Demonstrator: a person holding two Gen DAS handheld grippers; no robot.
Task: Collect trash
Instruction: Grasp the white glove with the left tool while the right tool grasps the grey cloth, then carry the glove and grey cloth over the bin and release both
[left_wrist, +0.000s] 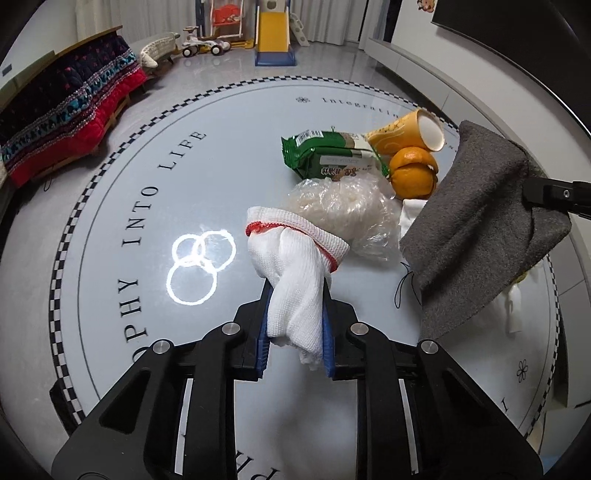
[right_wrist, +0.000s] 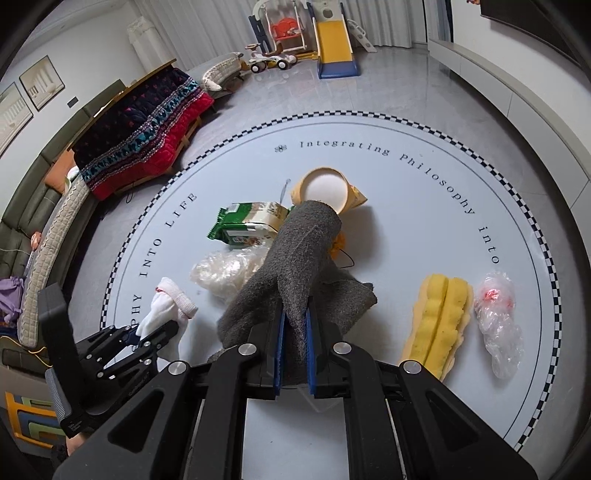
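Both tongs loaded, both items off the counter (right_wrist: 424, 229).

Left tongs (left_wrist: 297, 295): jaws clamped on a white knit glove w/ red-trimmed cuff (left_wrist: 295, 280). Grip sits mid-body; cuff end stands above the jaws, finger end hangs below the pads. Right tongs (right_wrist: 295, 317): jaws clamped on a grey felt cloth (right_wrist: 306, 251), pinched at a fold; large flaps hang free both sides.

Remaining on counter: green snack wrapper (left_wrist: 328, 155), crumpled clear plastic (left_wrist: 343, 210), yellow paper cup (left_wrist: 410, 131) on its side, orange (left_wrist: 413, 171), yellow sponge (right_wrist: 439, 321), second clear plastic wad w/ red bits (right_wrist: 498, 317). No bin visible in either view; drop-off point cannot be confirmed.

Risks, as judged:
1. Cloth snag. Free flap hangs just above the cup/orange/wrapper cluster; a low sideways carry could drag it across and roll the cup or orange off the counter.
2. Cloth slip. Grip holds only a narrow fold of thick, soft fabric; a quick swing could pull it out.
3. Glove slip. Knit is stretchy, bunched between pads; lower end dangles and could catch the counter edge.
4. Tongs collision. The two tools work close together, cloth nearly beside the left tool; crossing paths could tangle cloth w/ glove.
5. Blocked view. Cloth hides the orange and part of the cup from the right camera.
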